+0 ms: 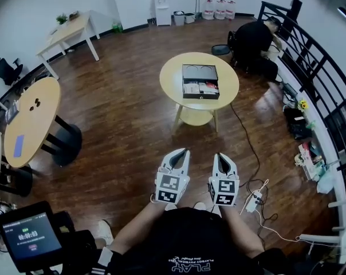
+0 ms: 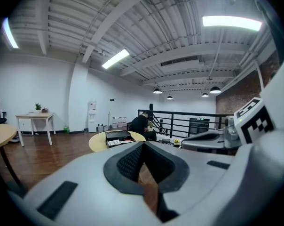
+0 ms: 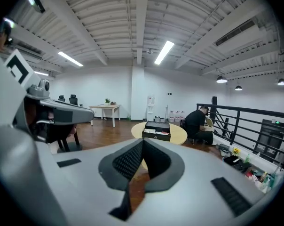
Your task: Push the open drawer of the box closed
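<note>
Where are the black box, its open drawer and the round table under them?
black box [image 1: 200, 71]: head view, on its dark top.
open drawer [image 1: 201, 96]: head view, on its front panel.
round table [image 1: 172, 79]: head view, on the bare left part of its top.

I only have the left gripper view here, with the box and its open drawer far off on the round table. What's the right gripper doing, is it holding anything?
Observer: The right gripper is shut and empty. Its own view shows the jaws together with nothing between them.
Operator: Okay. Anything on the floor on the way to the table?
Observer: Yes. The head view shows a dark cable running from beside the round table to a white power strip on the floor near the right gripper.
</note>
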Demonstrator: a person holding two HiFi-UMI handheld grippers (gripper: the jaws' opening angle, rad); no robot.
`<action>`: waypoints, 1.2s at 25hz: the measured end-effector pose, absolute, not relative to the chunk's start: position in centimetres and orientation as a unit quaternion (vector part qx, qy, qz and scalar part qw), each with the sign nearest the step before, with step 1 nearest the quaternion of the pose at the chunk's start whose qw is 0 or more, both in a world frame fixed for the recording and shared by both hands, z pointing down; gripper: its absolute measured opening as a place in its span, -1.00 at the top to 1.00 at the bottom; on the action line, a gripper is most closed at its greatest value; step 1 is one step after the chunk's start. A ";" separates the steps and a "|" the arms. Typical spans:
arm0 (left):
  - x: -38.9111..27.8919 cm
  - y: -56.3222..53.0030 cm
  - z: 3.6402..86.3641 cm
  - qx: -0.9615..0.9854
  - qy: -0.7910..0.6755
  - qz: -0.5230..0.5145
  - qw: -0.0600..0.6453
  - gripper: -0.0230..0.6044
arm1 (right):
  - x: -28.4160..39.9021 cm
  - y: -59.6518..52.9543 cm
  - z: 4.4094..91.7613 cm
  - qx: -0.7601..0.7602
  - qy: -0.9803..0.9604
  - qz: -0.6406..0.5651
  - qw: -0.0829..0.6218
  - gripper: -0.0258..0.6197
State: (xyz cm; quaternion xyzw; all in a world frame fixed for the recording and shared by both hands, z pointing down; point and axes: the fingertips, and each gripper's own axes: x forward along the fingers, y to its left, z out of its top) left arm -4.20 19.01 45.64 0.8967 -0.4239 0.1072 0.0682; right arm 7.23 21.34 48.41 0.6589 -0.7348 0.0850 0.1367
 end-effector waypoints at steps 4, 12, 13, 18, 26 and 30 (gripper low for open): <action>-7.0 18.0 45.0 0.899 -0.419 0.108 0.068 0.94 | 4.5 20.5 47.7 0.664 -0.731 0.090 0.132 0.91; -7.8 19.8 46.1 0.904 -0.405 0.105 0.082 0.94 | 3.0 22.5 49.0 0.672 -0.724 0.096 0.122 0.91; -8.0 19.8 46.2 0.905 -0.403 0.106 0.084 0.94 | 2.8 22.6 49.0 0.672 -0.724 0.097 0.123 0.91; -8.3 18.8 46.6 0.905 -0.402 0.107 0.089 0.94 | 2.3 22.2 49.9 0.668 -0.724 0.106 0.136 0.91; -8.5 15.4 47.4 0.895 -0.418 0.120 0.094 0.94 | 2.5 18.3 50.8 0.655 -0.734 0.118 0.134 0.91; -7.9 11.9 48.5 0.890 -0.426 0.128 0.101 0.94 | 3.0 14.6 51.7 0.645 -0.742 0.121 0.137 0.91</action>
